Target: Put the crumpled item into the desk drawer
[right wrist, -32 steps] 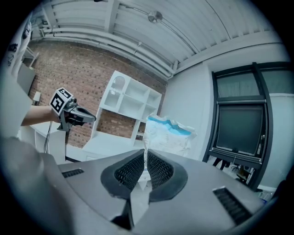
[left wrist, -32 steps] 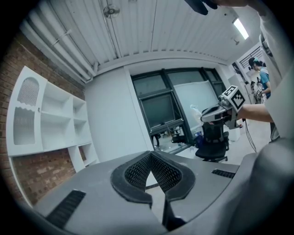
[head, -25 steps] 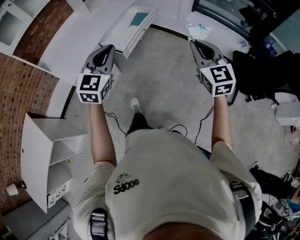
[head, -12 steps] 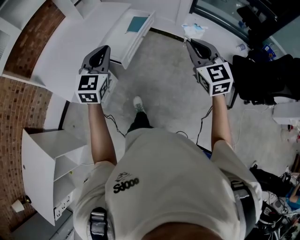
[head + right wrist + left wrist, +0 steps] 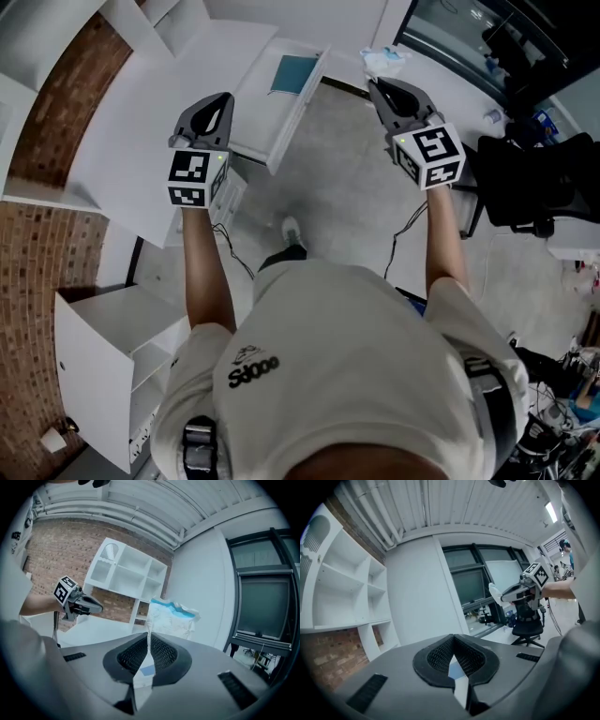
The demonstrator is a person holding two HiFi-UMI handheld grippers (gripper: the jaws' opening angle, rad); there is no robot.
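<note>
The crumpled item point(image 5: 383, 60) is a white wrapper with blue edging, and it sticks out past the tip of my right gripper point(image 5: 374, 83), which is shut on it. In the right gripper view the crumpled item point(image 5: 171, 618) stands up just beyond the closed jaws of the right gripper point(image 5: 149, 635). The white desk point(image 5: 159, 122) has an open drawer point(image 5: 296, 105) at the top centre, with a teal thing point(image 5: 295, 73) lying inside. My left gripper point(image 5: 224, 97) is shut and empty, held over the desk edge left of the drawer. The left gripper point(image 5: 453, 639) points toward a white wall.
A white shelf unit point(image 5: 105, 352) stands at the lower left by a brick wall point(image 5: 42, 244). A black office chair point(image 5: 532, 183) is at the right. Cables point(image 5: 232, 258) trail on the grey floor point(image 5: 347, 197). White wall shelves point(image 5: 124, 576) show behind the left gripper point(image 5: 80, 603).
The desk and its open drawer have slid down and rightward in the head view, closer to both grippers. Both grippers stay shut, the right one still holding the crumpled item.
</note>
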